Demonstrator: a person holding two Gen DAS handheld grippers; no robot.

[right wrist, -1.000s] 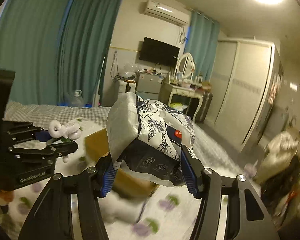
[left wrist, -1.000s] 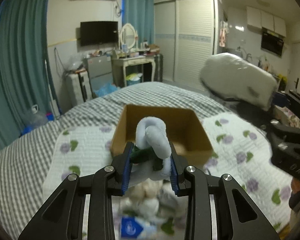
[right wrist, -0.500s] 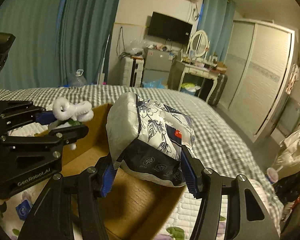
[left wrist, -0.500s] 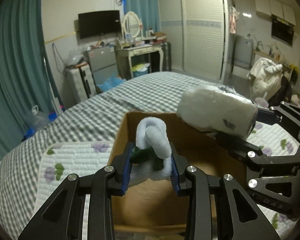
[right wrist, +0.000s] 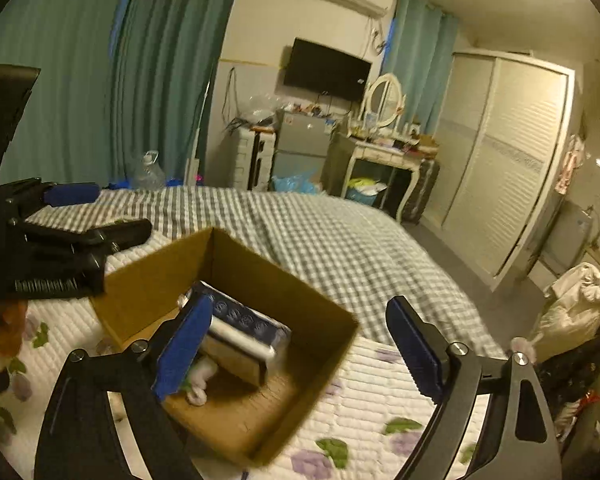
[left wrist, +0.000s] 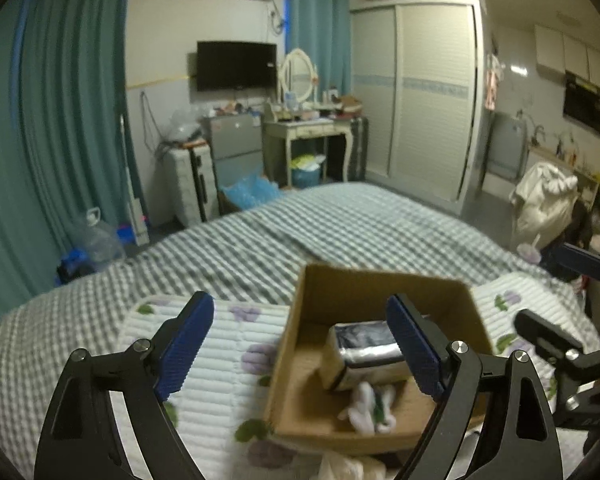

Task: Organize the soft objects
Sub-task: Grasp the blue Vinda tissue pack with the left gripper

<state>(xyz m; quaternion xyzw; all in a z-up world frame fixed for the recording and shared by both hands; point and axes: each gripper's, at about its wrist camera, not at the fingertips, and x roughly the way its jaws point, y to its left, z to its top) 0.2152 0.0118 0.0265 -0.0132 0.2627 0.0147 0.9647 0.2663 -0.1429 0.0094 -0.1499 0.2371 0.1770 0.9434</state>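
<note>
One cardboard box [left wrist: 380, 292] holds two things (tissue pack [left wrist: 364, 354], plush [left wrist: 370, 406]).

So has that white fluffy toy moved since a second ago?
Yes. The fluffy toy left the left claw, which is now open, and dropped into the cardboard box, beside the tissue pack.

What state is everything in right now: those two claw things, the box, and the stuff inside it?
Left tool: open, holding nothing.
Right tool: open, holding nothing.
Cardboard box: open-topped, resting on the floral quilt.
Tissue pack: lying inside the box.
White plush toy: lying in the box beside the pack.
Wardrobe: doors shut.
TV: screen dark.
</note>
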